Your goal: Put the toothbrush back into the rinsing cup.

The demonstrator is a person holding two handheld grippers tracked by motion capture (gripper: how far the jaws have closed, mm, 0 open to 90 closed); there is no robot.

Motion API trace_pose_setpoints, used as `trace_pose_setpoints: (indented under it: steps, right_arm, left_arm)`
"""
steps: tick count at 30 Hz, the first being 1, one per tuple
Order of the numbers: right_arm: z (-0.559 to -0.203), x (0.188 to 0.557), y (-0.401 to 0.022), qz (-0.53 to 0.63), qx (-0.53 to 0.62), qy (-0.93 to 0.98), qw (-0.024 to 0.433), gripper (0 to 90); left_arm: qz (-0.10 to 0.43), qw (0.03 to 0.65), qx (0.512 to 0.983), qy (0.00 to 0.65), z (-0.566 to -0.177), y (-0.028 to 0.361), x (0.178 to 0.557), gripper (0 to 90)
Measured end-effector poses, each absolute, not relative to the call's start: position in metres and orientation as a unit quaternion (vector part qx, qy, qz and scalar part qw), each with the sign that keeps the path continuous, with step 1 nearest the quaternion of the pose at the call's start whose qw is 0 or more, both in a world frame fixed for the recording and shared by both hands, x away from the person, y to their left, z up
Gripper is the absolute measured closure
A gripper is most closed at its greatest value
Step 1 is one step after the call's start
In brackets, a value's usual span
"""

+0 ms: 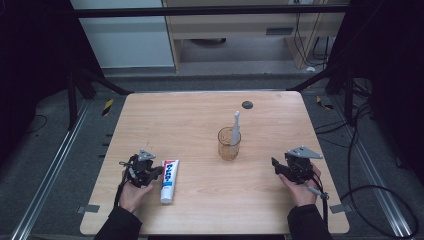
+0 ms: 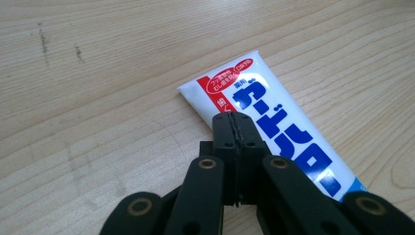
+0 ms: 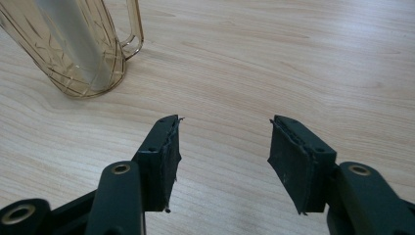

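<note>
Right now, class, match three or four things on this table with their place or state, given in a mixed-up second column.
1. toothpaste tube
2. toothbrush
3. left hand-held gripper
4. right hand-held gripper

a. jaws apart, nothing between them
b. lying flat on the wood
c. jaws shut together
d. standing in the amber cup

Pairs: 1-b, 2-d, 3-c, 4-a
</note>
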State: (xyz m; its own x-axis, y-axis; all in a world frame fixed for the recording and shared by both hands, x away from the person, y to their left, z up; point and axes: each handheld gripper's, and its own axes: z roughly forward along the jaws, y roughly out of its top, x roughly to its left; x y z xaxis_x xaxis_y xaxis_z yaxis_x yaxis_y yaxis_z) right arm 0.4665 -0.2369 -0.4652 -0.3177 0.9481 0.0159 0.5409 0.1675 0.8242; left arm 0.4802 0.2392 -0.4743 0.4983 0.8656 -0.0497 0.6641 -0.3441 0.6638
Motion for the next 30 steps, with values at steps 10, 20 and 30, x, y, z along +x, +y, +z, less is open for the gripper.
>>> trace_pose_setpoints:
  steps: [10, 20, 30]
  right_arm:
    - [-0.466, 0.462, -0.24, 0.377, 0.517, 0.72, 0.269, 44.4]
    - [-0.467, 0.461, -0.241, 0.371, 0.514, 0.725, 0.269, 44.2]
    - [-0.469, 0.461, -0.242, 0.368, 0.514, 0.727, 0.268, 44.2]
  left_arm:
    - [0.156, 0.322, 0.812, 0.46, -0.472, 0.227, 0.482, 89.4]
    - [0.156, 0.328, 0.814, 0.452, -0.469, 0.22, 0.48, 89.4]
    - [0.161, 0.313, 0.813, 0.463, -0.474, 0.221, 0.486, 89.4]
